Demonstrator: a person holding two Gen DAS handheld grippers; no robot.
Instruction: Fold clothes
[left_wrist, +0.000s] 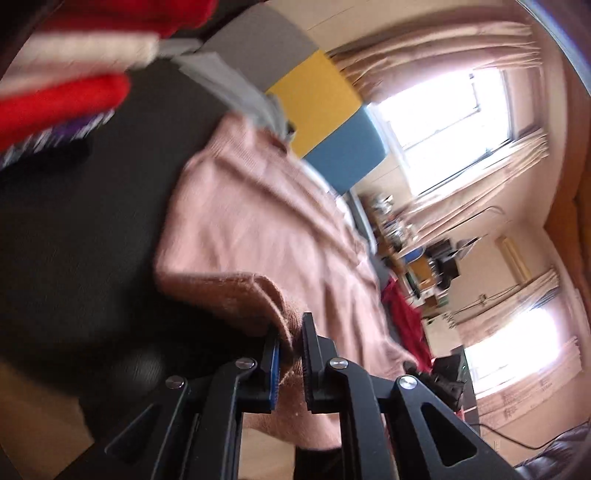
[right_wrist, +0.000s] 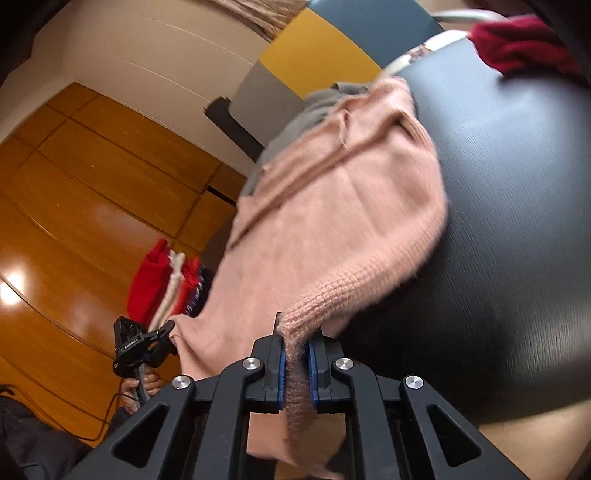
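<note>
A pink knit sweater (left_wrist: 266, 221) lies partly on a black table (left_wrist: 74, 221) and is lifted at its near edge. My left gripper (left_wrist: 290, 350) is shut on the sweater's ribbed hem. In the right wrist view the same sweater (right_wrist: 332, 206) stretches up from the table (right_wrist: 517, 221). My right gripper (right_wrist: 297, 354) is shut on its ribbed hem at the other corner. The left gripper also shows in the right wrist view (right_wrist: 162, 332), holding the far corner of the sweater.
A stack of folded red and white clothes (left_wrist: 62, 85) sits on the table at the far left, also seen in the right wrist view (right_wrist: 166, 284). A grey garment (left_wrist: 236, 85) lies beyond the sweater. A dark red garment (right_wrist: 517, 40) lies at the table's far edge.
</note>
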